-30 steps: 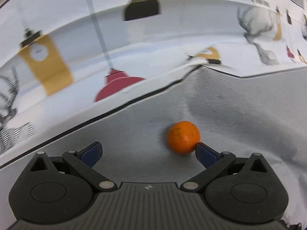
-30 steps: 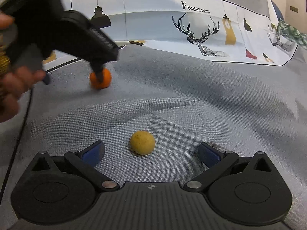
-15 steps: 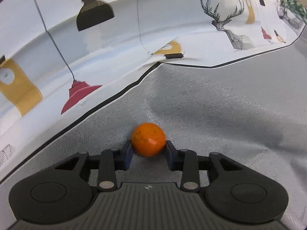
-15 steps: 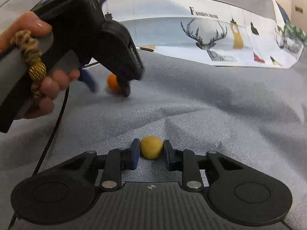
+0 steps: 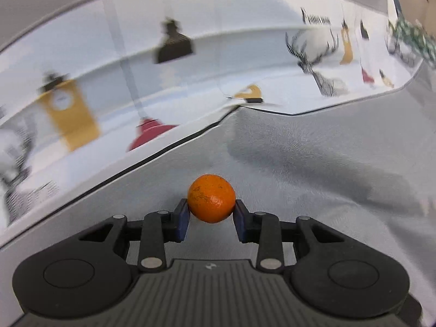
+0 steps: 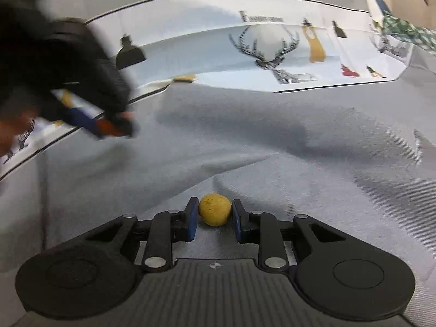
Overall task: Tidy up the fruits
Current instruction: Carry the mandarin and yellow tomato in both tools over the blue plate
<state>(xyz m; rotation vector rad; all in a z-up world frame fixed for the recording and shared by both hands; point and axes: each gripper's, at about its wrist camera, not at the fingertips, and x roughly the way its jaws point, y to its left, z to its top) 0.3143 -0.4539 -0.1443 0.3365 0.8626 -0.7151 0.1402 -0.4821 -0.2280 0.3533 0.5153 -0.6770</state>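
Observation:
A round orange [image 5: 211, 197] sits between the blue pads [image 5: 182, 220] of my left gripper [image 5: 211, 214], which is shut on it and holds it above the grey cloth [image 5: 313, 190]. In the right wrist view that same gripper [image 6: 111, 128] is a dark blur at the left, with a streak of orange [image 6: 109, 128] at its tip. A small yellow fruit [image 6: 215, 209] is pinched between the pads [image 6: 192, 218] of my right gripper [image 6: 214, 214], low over the creased grey cloth [image 6: 272, 141].
Behind the grey cloth lies a white printed sheet [image 6: 218, 43] with lamps and a deer head, edged by a black line. A person's hand [image 6: 11, 128] shows at the left. Green-patterned fabric [image 6: 403, 31] is at the far right.
Both grippers went from wide open to shut, the left on the orange, the right on the yellow fruit. The left one has since risen with the orange; the right has hardly moved.

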